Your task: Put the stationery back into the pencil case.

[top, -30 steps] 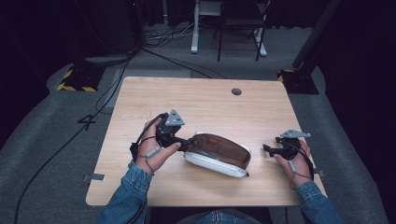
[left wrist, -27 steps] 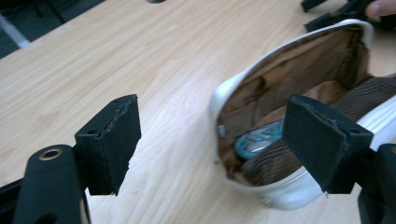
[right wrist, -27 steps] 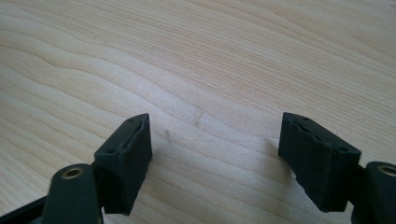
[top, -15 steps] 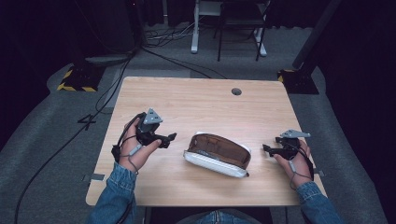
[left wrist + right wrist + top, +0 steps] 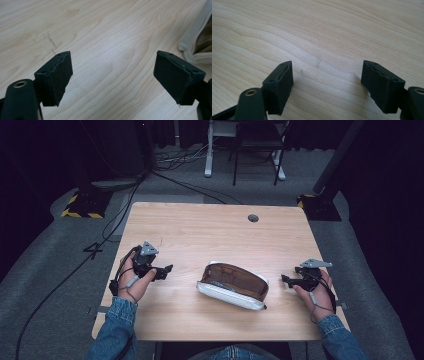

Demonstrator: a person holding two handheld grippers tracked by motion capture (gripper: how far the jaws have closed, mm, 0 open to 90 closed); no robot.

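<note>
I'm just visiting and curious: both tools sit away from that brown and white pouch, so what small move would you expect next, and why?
Probably the left gripper eases toward the pouch. Its fingers stand wide apart over bare table, holding nothing, and the pouch's pale edge shows just beyond them in the left gripper view. The right gripper is open too, beside the pouch's other end, so it might move first.
</note>
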